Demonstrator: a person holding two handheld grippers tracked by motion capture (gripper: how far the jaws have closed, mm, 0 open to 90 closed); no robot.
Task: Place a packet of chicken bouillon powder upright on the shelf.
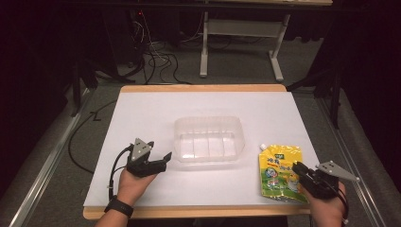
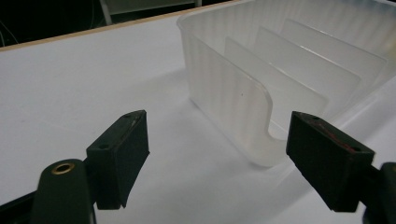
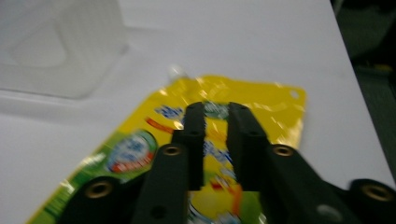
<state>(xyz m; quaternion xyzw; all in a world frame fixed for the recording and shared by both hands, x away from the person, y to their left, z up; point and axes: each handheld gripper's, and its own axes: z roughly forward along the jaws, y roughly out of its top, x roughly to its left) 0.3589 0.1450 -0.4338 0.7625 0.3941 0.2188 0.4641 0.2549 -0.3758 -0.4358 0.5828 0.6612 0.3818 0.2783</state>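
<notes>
- Currently, the approach step is judged to be in hand: nothing is gripped yet by either tool.
- Yellow spout pouch (image 1: pixel 280 172) is laid flat on the white table sheet (image 1: pixel 156 109), near the right front edge, just right of the clear plastic bin (image 1: pixel 208 139).
- Right gripper (image 1: pixel 299 169) is held over the pouch's lower right part; in the right gripper view its jaws are seen nearly pressed together, a narrow gap left, the pouch (image 3: pixel 261 100) seen beyond them. Contact with the pouch cannot be told; that view is blurred.
- Left gripper (image 1: pixel 163 160) is held just left of the bin, jaws spread wide and empty; the bin's divided wall (image 2: pixel 233 93) is framed between them.
- Next move, as judged: right jaws to be opened and an edge of the flat pouch to be pinched; bin likely to be steadied by the left jaws on its near wall.
- Risk: flat, slick film may be slid instead of lifted.
</notes>
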